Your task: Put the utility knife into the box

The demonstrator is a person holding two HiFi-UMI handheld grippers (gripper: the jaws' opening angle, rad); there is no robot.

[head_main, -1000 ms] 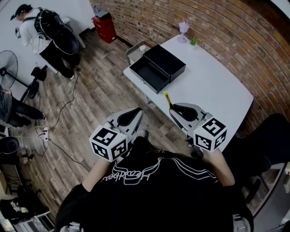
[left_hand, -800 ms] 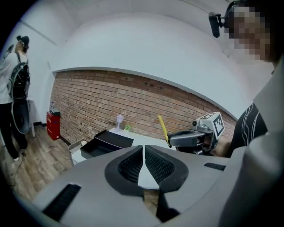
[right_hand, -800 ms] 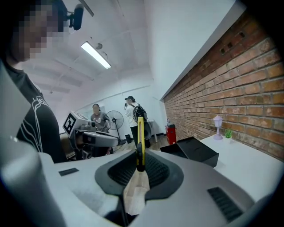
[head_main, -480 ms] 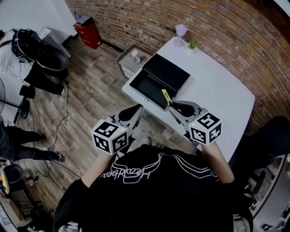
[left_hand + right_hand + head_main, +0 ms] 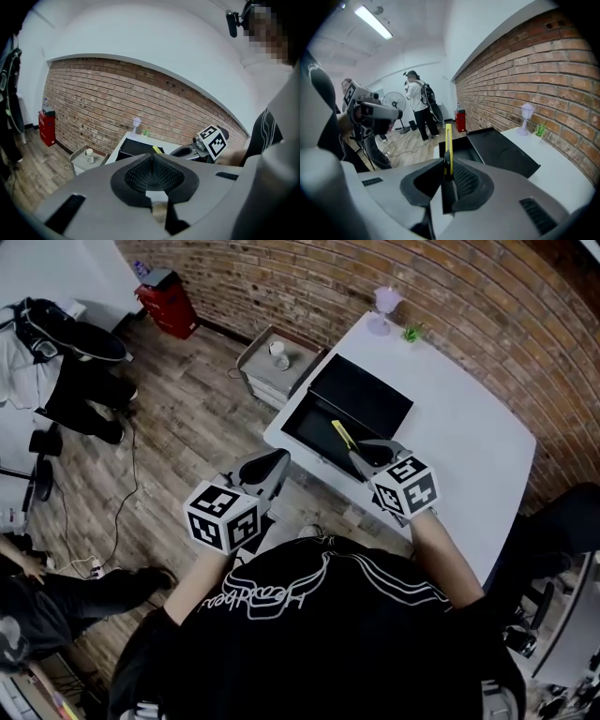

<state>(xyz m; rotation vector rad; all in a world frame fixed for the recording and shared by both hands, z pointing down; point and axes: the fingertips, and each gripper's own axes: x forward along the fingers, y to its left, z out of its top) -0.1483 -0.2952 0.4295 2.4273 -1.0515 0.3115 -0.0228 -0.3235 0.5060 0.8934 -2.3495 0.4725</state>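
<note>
A black box (image 5: pixel 317 431) lies open at the near left end of the white table (image 5: pixel 459 442), its lid (image 5: pixel 367 398) folded back. My right gripper (image 5: pixel 364 455) is shut on a yellow utility knife (image 5: pixel 341 434), whose tip reaches out over the box's open tray. In the right gripper view the knife (image 5: pixel 448 139) stands on edge between the pads, with the box (image 5: pixel 465 146) just beyond it. My left gripper (image 5: pixel 274 465) hangs off the table's edge over the floor, shut and with nothing in it. The left gripper view shows its jaws closed and the box (image 5: pixel 134 148) ahead.
A purple glass (image 5: pixel 384 304) and a small green plant (image 5: pixel 412 333) stand at the table's far end. A low grey stand with a cup (image 5: pixel 275 356) sits beside the table, and a red bin (image 5: pixel 160 292) by the brick wall. A person (image 5: pixel 418 104) and a fan (image 5: pixel 393 101) are across the room.
My right gripper has carried the knife forward from the table's near edge to over the open box. The left gripper has kept its place beside it.
</note>
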